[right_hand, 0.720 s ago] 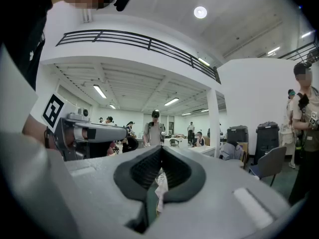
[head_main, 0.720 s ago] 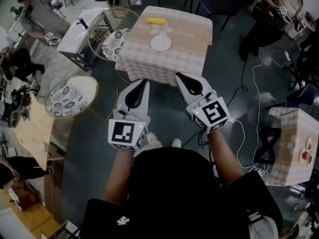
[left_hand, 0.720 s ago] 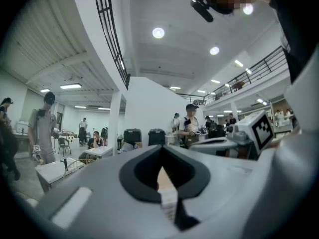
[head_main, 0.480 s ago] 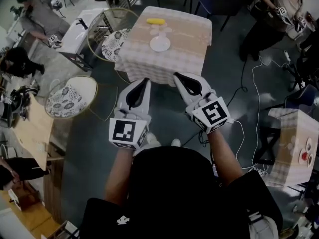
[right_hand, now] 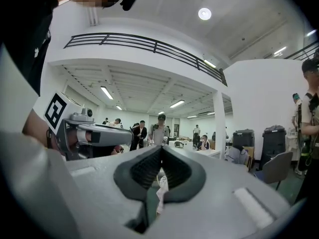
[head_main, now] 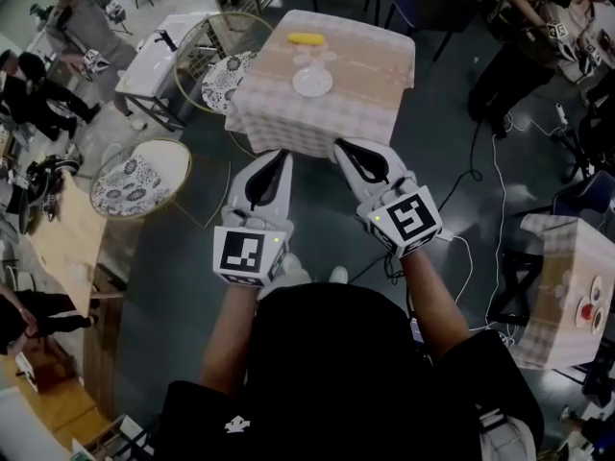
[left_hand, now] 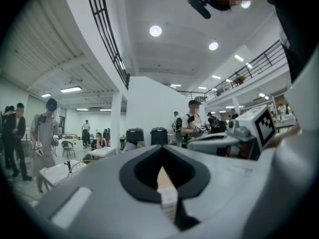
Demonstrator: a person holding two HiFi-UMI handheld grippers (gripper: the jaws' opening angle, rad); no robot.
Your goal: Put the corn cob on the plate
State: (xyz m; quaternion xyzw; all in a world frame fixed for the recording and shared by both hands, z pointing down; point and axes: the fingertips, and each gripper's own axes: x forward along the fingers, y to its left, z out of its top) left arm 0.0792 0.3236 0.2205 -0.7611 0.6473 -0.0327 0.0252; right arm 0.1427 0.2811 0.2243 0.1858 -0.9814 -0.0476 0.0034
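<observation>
The yellow corn cob [head_main: 306,38] lies on the far side of a small table with a checked cloth [head_main: 288,128]. The white plate [head_main: 312,82] sits at the table's middle, just nearer than the cob and apart from it. Both grippers are held side by side in front of the table's near edge, short of the plate. My left gripper [head_main: 281,156] is shut and holds nothing. My right gripper [head_main: 340,146] is shut and holds nothing too. In the left gripper view the left gripper [left_hand: 161,147] shows its jaws meeting, as does the right gripper [right_hand: 160,148] in the right gripper view.
Two round wire chairs with patterned cushions [head_main: 141,181] [head_main: 227,77] stand left of the table, beside a white table [head_main: 159,58]. Cables [head_main: 492,190] trail over the floor on the right. Another checked table with dishes [head_main: 562,286] stands at far right. People stand around the room.
Both grippers have edged a little closer to the table's near edge. The people at the far left have shifted position.
</observation>
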